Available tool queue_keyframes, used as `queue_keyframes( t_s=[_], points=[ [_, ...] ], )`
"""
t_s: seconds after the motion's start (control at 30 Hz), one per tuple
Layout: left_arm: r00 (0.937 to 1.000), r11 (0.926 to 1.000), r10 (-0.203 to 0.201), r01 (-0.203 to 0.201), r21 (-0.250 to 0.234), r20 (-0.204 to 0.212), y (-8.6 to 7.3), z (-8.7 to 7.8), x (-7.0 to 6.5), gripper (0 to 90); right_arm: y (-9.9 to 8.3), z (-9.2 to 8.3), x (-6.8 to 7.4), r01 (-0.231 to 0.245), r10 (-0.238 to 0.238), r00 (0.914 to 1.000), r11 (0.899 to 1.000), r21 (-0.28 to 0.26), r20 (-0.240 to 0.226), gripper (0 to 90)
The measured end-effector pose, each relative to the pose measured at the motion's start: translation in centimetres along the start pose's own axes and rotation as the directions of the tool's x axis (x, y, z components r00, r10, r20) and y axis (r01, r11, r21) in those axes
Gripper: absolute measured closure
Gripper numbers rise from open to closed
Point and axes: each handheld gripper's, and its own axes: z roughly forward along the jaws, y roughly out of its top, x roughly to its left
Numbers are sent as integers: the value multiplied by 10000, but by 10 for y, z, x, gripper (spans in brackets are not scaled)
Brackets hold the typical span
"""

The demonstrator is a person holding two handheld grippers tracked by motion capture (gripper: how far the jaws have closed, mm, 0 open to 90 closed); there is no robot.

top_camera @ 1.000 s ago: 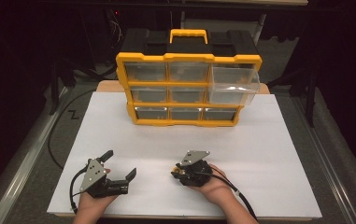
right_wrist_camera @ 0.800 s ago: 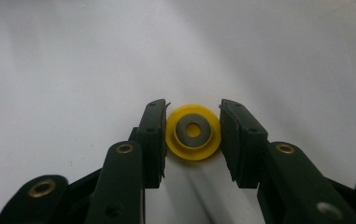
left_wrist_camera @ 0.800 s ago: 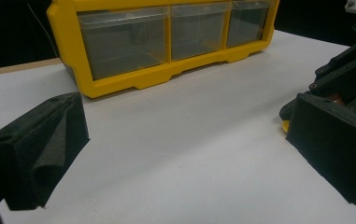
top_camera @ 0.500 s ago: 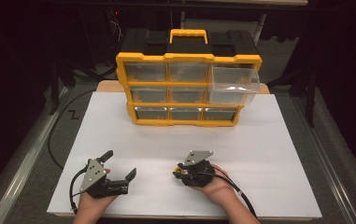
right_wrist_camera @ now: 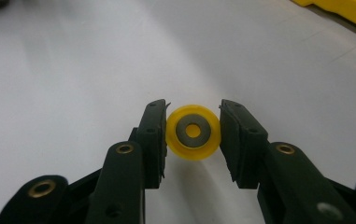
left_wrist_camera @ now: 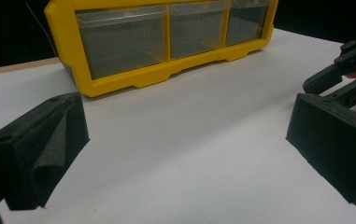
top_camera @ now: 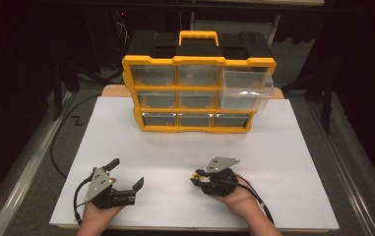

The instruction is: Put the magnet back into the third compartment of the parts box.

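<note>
Since the earlier pictures, the right gripper [top_camera: 195,178] has slid a little to the right and toward the organizer across the white board, while the left gripper [top_camera: 126,173] has kept its place. In the right gripper view the two black jaws pinch a small yellow wheel [right_wrist_camera: 193,132] by its rim, one pad pressed on each side. Its flat face, with a grey metal ring and a small yellow hub at the middle, is turned toward the camera, so its axle line runs along the jaws and its round face stands across them. It hangs just above the white board [top_camera: 293,162], near the person's edge and right of the middle. In the high view it shows as a yellow spot at the gripper's tip, pointing left. The left gripper rests low on the board with its jaws spread wide and nothing between them; its foam pads [left_wrist_camera: 49,140] stand well apart in its own view. Farther off, at the back of the board, stands a yellow organizer [top_camera: 197,93] with clear drawers; its top right drawer [top_camera: 246,88] is pulled out.
</note>
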Motion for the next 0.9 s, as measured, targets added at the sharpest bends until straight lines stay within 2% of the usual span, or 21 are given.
queue_keyframes(
  t_s=[0.37, 0.9],
  points=[
    [10000, 10000, 67, -67, 2, 59, 0, 1, -2, 2, -15, -22, -9, -46, 47, 9994, 10000, -36, 350, 650],
    [9999, 9999, 116, -116, -1, 46, 0, 2, -2, 2, -47, -54, -24, -609, 593, 9943, 9980, 155, 884, 650]
  ],
)
